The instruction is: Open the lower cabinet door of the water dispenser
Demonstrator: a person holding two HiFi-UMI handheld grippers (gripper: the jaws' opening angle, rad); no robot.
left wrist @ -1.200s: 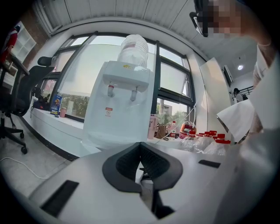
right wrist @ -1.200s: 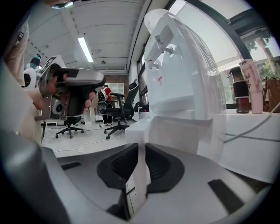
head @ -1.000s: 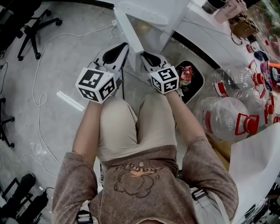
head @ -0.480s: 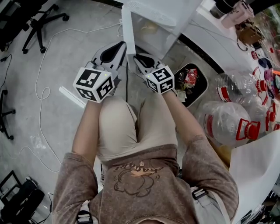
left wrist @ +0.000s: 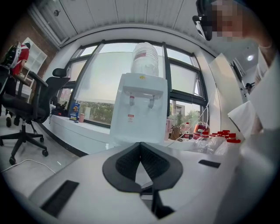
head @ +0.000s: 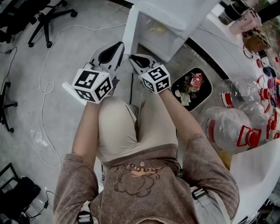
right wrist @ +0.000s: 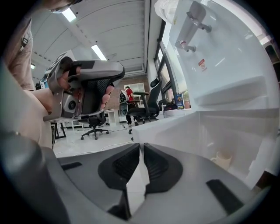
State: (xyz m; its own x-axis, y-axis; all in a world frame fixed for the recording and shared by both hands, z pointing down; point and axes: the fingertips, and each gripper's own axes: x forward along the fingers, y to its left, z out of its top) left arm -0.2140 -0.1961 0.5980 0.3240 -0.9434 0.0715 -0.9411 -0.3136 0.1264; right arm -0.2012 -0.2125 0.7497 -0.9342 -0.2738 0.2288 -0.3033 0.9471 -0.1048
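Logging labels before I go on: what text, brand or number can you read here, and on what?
Nothing reads clearly.
Sticker on the water dispenser: too small.
Print on the shirt: upside down, unreadable.
Red bottle labels: blurred.

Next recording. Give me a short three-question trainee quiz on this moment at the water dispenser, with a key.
1. True or false: the lower cabinet door of the water dispenser is closed.
2. What stands inside the dispenser, behind where that door shuts?
3. Fill in: the ____ gripper is clamped on the door's free edge, and the other one holds nothing.

Key
1. False: the door stands open.
2. A cup.
3. Right: the right gripper pinches the door's edge, while the left gripper is shut and empty beside it.
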